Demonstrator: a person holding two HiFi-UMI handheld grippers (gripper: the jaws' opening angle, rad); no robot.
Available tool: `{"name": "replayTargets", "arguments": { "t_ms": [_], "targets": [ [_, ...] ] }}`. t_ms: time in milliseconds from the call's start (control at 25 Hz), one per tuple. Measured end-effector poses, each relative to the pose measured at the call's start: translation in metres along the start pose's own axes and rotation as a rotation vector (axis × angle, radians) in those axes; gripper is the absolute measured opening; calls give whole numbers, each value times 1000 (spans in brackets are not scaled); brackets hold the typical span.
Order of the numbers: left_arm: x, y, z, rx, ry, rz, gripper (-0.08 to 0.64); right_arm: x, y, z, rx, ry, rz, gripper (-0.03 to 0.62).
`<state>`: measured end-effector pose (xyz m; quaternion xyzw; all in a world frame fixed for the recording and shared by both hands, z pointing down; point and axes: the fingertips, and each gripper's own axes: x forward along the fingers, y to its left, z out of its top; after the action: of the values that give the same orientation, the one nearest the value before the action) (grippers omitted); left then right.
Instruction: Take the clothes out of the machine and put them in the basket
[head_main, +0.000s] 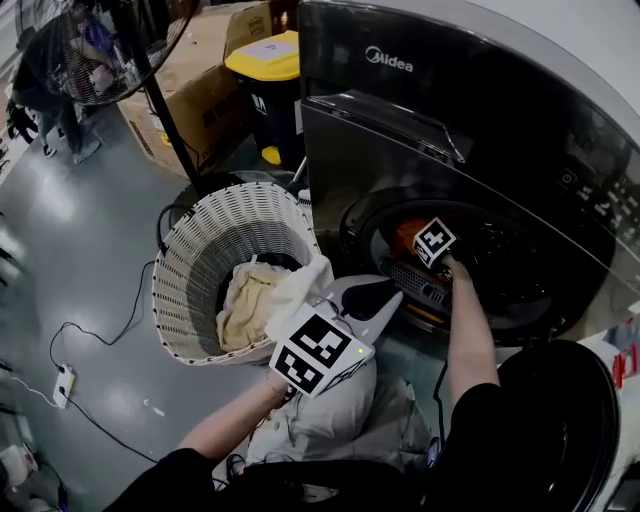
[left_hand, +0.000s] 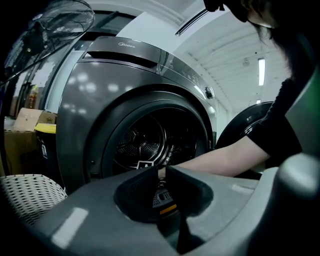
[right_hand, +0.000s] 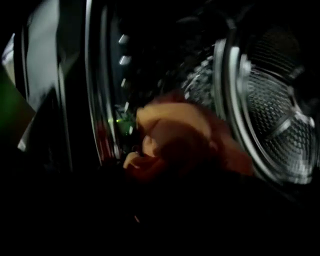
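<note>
Left gripper (left_hand: 161, 171), jaws pressed together and empty, hangs just right of the basket (head_main: 200, 240) holding cream clothes (head_main: 248, 300). Right gripper (head_main: 430, 250) sits inside the machine (head_main: 400, 130); an orange garment (right_hand: 175, 135) lies directly ahead. Its jaws are too dark to read.

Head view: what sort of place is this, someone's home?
Likely a workshop or storage space, not a home: the washing machine stands on bare grey floor beside cardboard boxes and a pedestal fan.
</note>
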<state>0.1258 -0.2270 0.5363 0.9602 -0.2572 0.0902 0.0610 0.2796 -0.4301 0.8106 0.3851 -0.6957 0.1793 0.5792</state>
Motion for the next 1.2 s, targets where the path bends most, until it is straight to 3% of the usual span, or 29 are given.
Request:
{"name": "replayTargets", "arguments": {
  "t_ms": [120,200,280,480,600,800,920,1200],
  "targets": [
    [-1,1,0,4,4,5,44,8,-3,-19,-76,70,-27,261],
    [-2,3,-1,2,3,14,44,2,-6,-23,-89,52,-43,183],
    [-3,7,-3,-3,5,27,44,-4,-10,-23,-105,18,-68,159],
    [-7,7,-8,-21,28,28,44,-38,-31,-28,-142,-31,-263,142],
    [-7,8,-6,-6,15,36,44,-60,-32,-17,-124,-145,-331,141],
    [-12,7,-1,9,0,39,44,-100,-19,3,-67,-361,-400,140],
    [-18,4,2,12,-5,37,44,-130,-6,6,21,-479,-425,140],
    [-32,4,7,23,-30,54,44,-207,37,9,73,-661,-488,138]
  ]
}}
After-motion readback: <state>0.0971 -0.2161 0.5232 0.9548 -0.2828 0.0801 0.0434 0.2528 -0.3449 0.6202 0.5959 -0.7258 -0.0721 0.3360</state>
